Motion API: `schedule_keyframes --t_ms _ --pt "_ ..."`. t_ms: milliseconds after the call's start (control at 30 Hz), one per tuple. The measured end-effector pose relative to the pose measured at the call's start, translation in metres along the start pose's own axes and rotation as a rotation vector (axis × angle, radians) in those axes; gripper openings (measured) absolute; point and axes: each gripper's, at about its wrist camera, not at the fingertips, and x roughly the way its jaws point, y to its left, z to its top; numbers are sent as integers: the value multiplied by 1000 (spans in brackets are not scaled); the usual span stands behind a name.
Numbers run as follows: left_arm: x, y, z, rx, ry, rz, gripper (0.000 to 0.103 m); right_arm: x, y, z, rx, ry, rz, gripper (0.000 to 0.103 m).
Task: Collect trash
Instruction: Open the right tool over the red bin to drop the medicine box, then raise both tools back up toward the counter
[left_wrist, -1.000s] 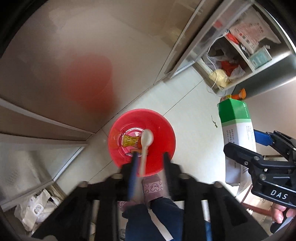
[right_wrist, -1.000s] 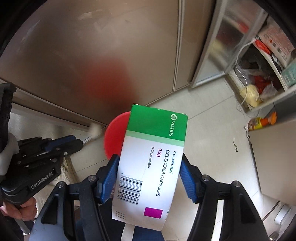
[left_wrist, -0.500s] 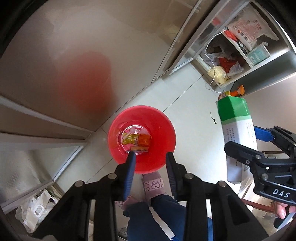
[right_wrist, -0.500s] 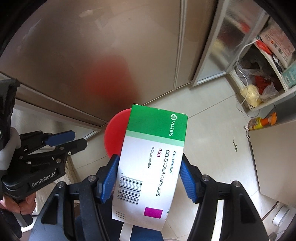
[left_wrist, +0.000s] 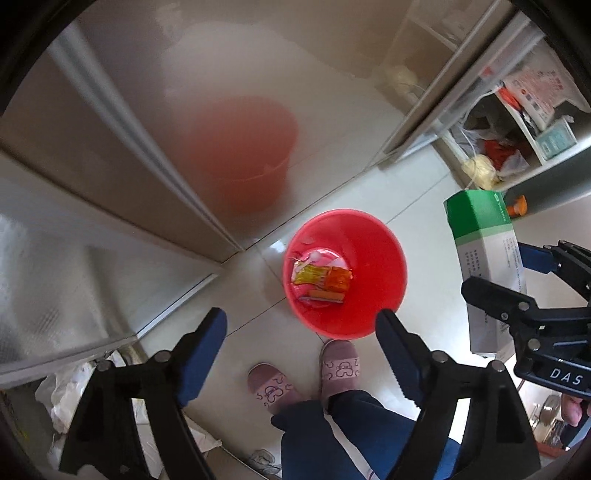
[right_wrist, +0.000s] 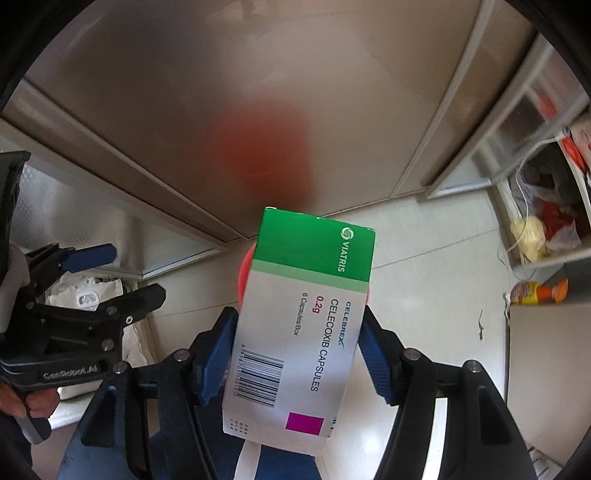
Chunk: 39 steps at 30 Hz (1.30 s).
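Observation:
A red bin stands on the tiled floor with yellow and orange wrappers in its bottom. Above and left of it hangs my left gripper, its jaws opening, with nothing between the blue pads. My right gripper is shut on a green and white medicine box, which covers most of the bin in the right wrist view. Seen from the left wrist, the box and right gripper are to the right of the bin. In the right wrist view, the left gripper is at the left edge.
Steel cabinet doors reflect the bin behind it. An open shelf with bags sits at the upper right, an orange-capped bottle beside it. A person's slippered feet stand just in front of the bin. White plastic bags lie at the lower left.
The white-tipped stick that my left gripper held is no longer between its fingers, which have spread wide. In the left wrist view the bin has shifted right. The right gripper still holds the box.

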Motion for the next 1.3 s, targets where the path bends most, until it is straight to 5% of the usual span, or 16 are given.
schedule_keyframes --t_ms 200,467,767,967,1100,1300 --pt "-7 8 -4 0 -7 21 82 1 6 1 -28 19 -65 86" --pt "-40 9 -6 15 -44 11 82 -23 9 2 -1 14 -92 91" --pt "-162 7 -14 -5 -134 83 85 -110 34 8 -16 -49 -110 95" --pt "-236 24 -24 -108 -180 88 85 -181 64 19 -94 -144 -106 99" --pt "-288 38 -31 -167 -235 111 85 -213 82 32 -147 -134 -37 99" --pt "-349 55 -39 -228 -327 183 85 -264 124 44 -244 -258 -3 99"
